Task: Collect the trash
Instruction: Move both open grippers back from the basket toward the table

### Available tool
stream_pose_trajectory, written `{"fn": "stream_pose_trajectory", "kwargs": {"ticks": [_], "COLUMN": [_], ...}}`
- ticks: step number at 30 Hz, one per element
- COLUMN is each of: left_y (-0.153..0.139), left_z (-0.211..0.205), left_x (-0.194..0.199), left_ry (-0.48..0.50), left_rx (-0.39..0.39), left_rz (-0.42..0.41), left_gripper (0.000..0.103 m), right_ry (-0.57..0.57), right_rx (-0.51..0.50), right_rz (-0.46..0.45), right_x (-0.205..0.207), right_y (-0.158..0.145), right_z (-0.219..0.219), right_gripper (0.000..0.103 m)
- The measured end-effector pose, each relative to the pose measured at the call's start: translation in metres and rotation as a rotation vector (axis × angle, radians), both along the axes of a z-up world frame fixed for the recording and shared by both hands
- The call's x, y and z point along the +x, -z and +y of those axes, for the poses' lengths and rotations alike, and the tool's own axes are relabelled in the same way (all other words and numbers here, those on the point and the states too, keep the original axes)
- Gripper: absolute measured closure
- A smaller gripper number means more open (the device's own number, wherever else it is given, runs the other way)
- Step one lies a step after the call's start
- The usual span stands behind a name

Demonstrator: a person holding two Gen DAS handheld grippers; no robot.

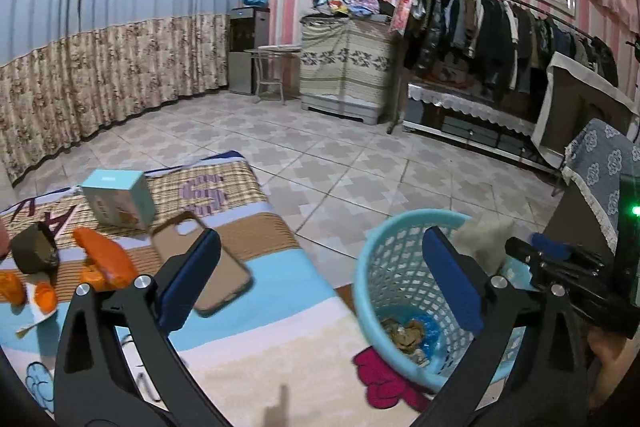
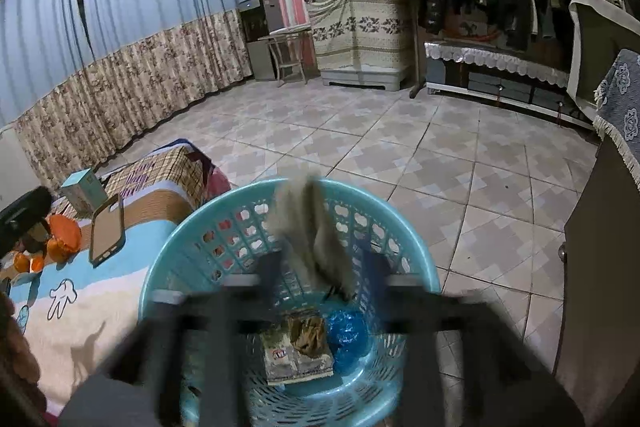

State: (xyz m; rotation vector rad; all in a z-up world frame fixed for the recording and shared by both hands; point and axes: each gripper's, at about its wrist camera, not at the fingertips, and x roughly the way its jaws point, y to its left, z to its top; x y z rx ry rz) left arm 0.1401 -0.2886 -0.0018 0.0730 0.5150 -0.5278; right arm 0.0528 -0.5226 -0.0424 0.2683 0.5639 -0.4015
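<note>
A light blue plastic basket point(image 1: 396, 267) stands on the floor beside the bed; in the right wrist view point(image 2: 192, 239) it fills the lower middle. Crumpled brown paper point(image 2: 306, 335), a printed packet point(image 2: 296, 359) and a blue bag point(image 2: 344, 333) lie in its bottom. My right gripper point(image 2: 320, 267) is blurred above the basket, and a grey-white crumpled tissue point(image 2: 312, 227) hangs between its fingers; the tissue also shows in the left wrist view point(image 1: 484, 239). My left gripper point(image 1: 320, 275) is open and empty over the bed's edge, left of the basket.
On the patterned bed cover point(image 1: 260, 307) lie a phone case point(image 1: 208, 263), a teal box point(image 1: 120, 199), orange wrappers point(image 1: 104, 259) and a tape roll point(image 1: 34, 253). Tiled floor point(image 1: 340, 167) stretches beyond. A dark cabinet point(image 2: 600, 267) stands right of the basket. A clothes rack point(image 1: 500, 19) lines the far wall.
</note>
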Motion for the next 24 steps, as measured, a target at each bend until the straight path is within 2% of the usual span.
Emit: {"fn": "stream_pose_trajectory", "kwargs": {"ticks": [2,4,6,11,18,24], "left_y": [-0.003,-0.006,-0.007,-0.006,-0.008,-0.011], "left_z": [0.011,0.022,0.032,0.062,0.094,0.117], "left_x": [0.001,0.004,0.005,0.008,0.002,-0.005], "left_ry": [-0.023,-0.050,-0.074,-0.121,-0.151,-0.175], "left_rx": [-0.004,-0.002,-0.001,-0.004,0.008,0.006], "left_rz": [-0.004,-0.003,-0.007,0.001,-0.016,-0.020], "left_gripper": [0.006,0.006,0.006,0.006,0.005,0.005], "right_ry": [-0.005,-0.008,-0.001,-0.007,-0.016,-0.049], "right_rx": [-0.010,-0.006,-0.024,-0.078,-0.086,-0.110], "right_rz": [0.016,0.020,0.021,0.049,0.053,0.029], "right_x": [0.005,0.007,0.009,0.014,0.013,0.015], "right_y": [0.002,0.004,0.003,0.006,0.002,-0.015], "right_z": [0.006,0.008,0.012,0.022,0.041,0.066], "right_gripper": [0.035,0.023,0.015,0.007,0.006,0.006]}}
